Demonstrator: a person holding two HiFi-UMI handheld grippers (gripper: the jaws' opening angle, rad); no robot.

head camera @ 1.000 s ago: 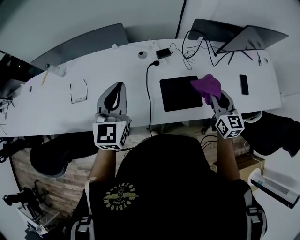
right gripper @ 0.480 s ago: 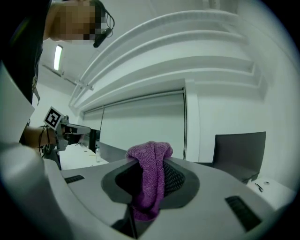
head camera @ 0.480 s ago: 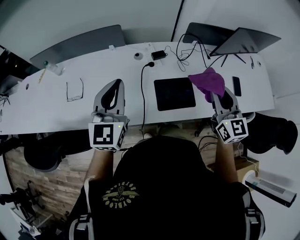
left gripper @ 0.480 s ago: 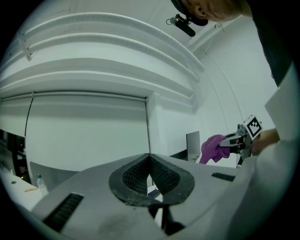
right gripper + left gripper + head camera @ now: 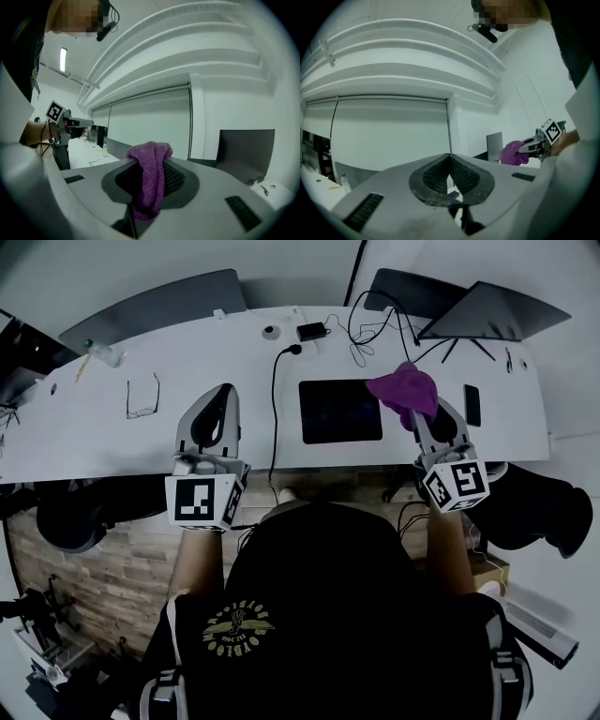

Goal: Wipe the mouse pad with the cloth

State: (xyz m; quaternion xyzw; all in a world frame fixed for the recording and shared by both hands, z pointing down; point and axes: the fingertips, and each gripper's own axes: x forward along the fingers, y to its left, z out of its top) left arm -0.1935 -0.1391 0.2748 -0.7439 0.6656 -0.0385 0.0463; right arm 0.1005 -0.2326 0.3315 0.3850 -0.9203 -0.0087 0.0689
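The right gripper (image 5: 149, 180) clamps its jaws on a purple cloth (image 5: 151, 159); the cloth bunches above the jaw tips and hangs down between them. In the head view, the cloth lies over the far right corner of the black mouse pad (image 5: 339, 412) on the white desk (image 5: 84, 432). The left gripper (image 5: 450, 174) has its jaws pressed together with nothing between them, and sits left of the pad, with a black cable (image 5: 273, 413) between the two. A phone (image 5: 472, 405) lies right of the cloth.

Head camera steeply down, all share cloth (image 5: 405, 390)
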